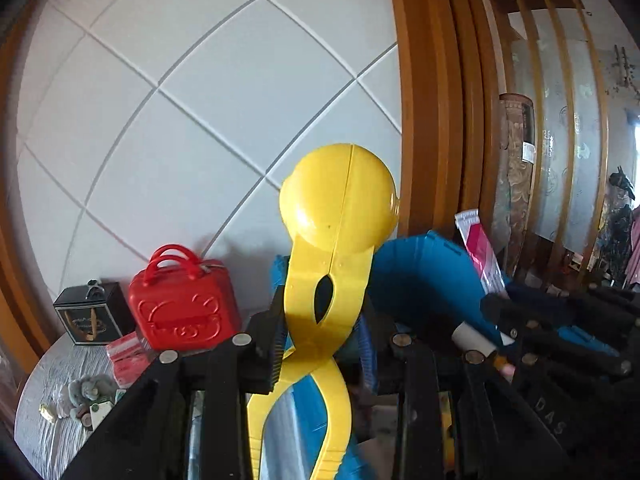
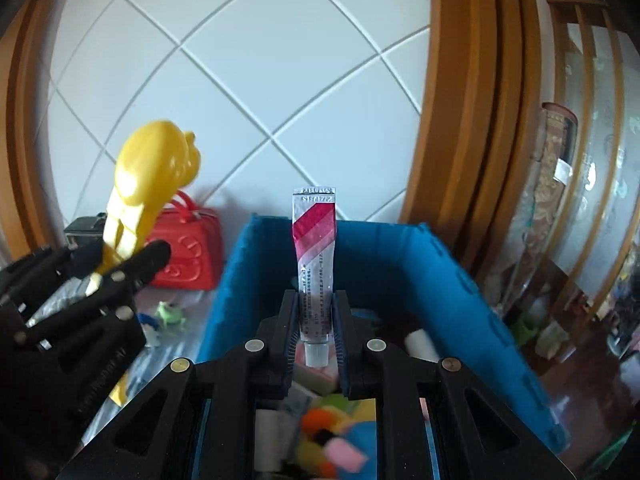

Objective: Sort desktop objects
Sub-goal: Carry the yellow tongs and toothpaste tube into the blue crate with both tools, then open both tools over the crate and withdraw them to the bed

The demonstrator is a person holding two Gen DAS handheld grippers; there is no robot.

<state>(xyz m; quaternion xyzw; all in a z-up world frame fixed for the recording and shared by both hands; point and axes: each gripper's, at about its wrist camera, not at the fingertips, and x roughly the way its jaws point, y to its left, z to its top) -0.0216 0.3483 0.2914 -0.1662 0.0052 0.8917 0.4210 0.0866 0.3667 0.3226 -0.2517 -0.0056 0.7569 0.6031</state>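
Left wrist view: the left gripper (image 1: 320, 344) pinches a yellow snowball-maker clamp (image 1: 338, 216) across its twisted handles, just below the ball-shaped head. The clamp's long axis runs straight up and away from the fingers (image 1: 276, 344), head high against the white tiled wall (image 1: 192, 100). The blue storage bin (image 1: 424, 280) sits just right of these fingers and slightly beyond them, so this toy has to travel rightward to reach it. The right gripper (image 1: 496, 308) shows as a dark bulk over the bin's right part, carrying a striped tube (image 1: 480, 248). A red toy suitcase (image 1: 182, 304) and a black gift box (image 1: 92, 312) stand to the left, well apart from the grasp.

Right wrist view: the right gripper (image 2: 317, 320) is closed snugly on a pink-striped clear tube (image 2: 314, 256), cap end down between the pads, crimped end upright. The bin (image 2: 460, 280) lies directly below and ahead, its open mouth under the fingers, with assorted small toys inside, blurred, so I can't name them. This hand is the nearer one to the bin; a release would likely drop the tube in. The left gripper (image 2: 120, 268) with the yellow clamp (image 2: 152, 168) stands off to the left, outside the bin wall.
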